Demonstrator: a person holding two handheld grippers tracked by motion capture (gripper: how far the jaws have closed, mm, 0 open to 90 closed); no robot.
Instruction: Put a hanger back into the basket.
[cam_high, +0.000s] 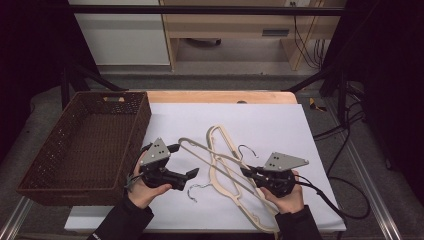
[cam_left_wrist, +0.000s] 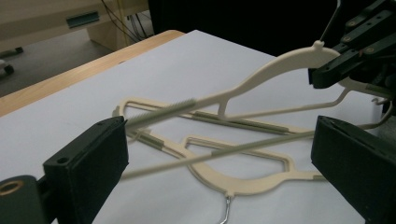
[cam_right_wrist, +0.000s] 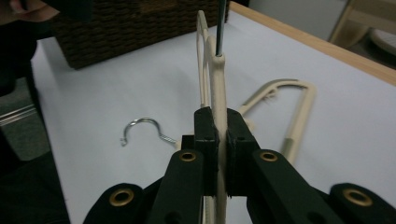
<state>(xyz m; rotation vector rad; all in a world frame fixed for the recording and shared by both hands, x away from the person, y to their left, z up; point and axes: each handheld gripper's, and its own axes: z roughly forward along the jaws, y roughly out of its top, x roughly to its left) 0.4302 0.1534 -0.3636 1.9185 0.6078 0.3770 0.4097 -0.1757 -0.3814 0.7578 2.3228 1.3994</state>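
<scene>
A cream plastic hanger (cam_high: 220, 165) is lifted at a slant above the white sheet on the table (cam_high: 280, 125), near its middle, over a second cream hanger (cam_high: 220, 137) lying flat. The right tongs (cam_right_wrist: 218, 126) are clamped on the lifted hanger's shoulder close to its metal hook. The left tongs (cam_high: 186, 161) stand wide, with the hanger's thin bar passing between the jaws untouched; a brown wicker basket (cam_high: 65, 185) sits just beside them

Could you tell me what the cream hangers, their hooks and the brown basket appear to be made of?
The cream hangers look like moulded plastic with a matte finish: uniform colour, thin hollow frames, rounded edges. Their hooks seem to be bare metal wire, silvery and shiny. The brown basket appears woven, wicker or a plastic imitation; its walls show a regular weave, but the pictures cannot settle which.
</scene>
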